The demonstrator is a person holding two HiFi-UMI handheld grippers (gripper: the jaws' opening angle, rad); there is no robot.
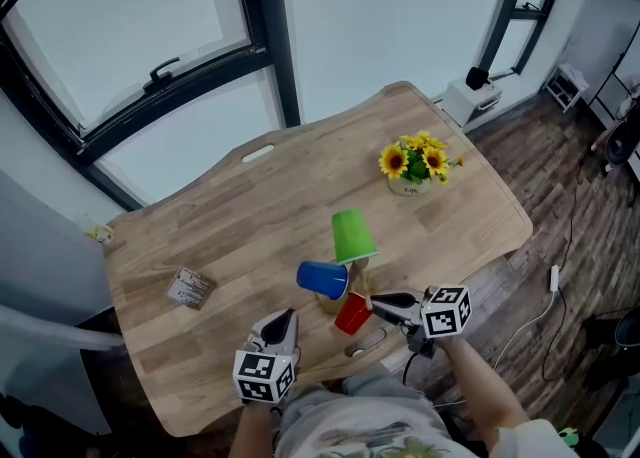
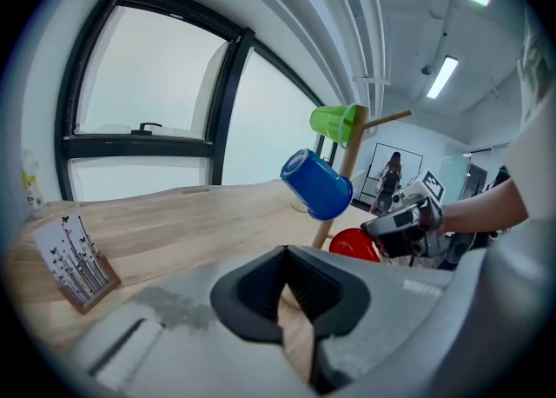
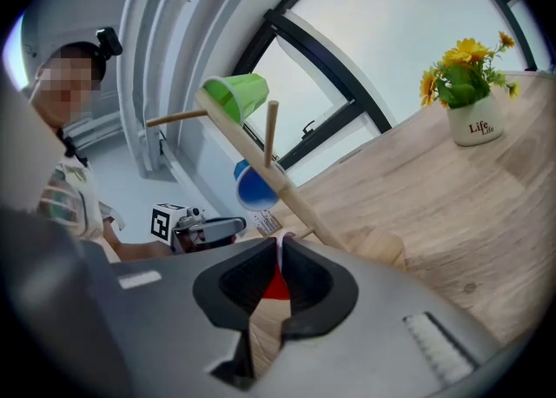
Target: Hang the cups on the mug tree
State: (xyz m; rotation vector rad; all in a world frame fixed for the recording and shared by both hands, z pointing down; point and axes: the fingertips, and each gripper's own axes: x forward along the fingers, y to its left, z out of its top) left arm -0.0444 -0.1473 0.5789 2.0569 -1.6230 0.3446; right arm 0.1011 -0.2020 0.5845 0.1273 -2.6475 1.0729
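1. We pinch the red cup (image 1: 352,314) by its wall in the right gripper (image 1: 376,300) at lower centre, beside the mug tree (image 1: 358,268) (keeping its mouth free for a peg, we judge).
2. Our left gripper (image 1: 283,324), lower left, is closed on nothing.

The white pot (image 3: 475,129) bears dark print in two lines, and "Life" can be read on it in the right gripper view. The left cube (image 1: 264,376) and right cube (image 1: 447,312) carry black-and-white square code markers without letters. The card (image 2: 76,259) shows only drawn twigs.
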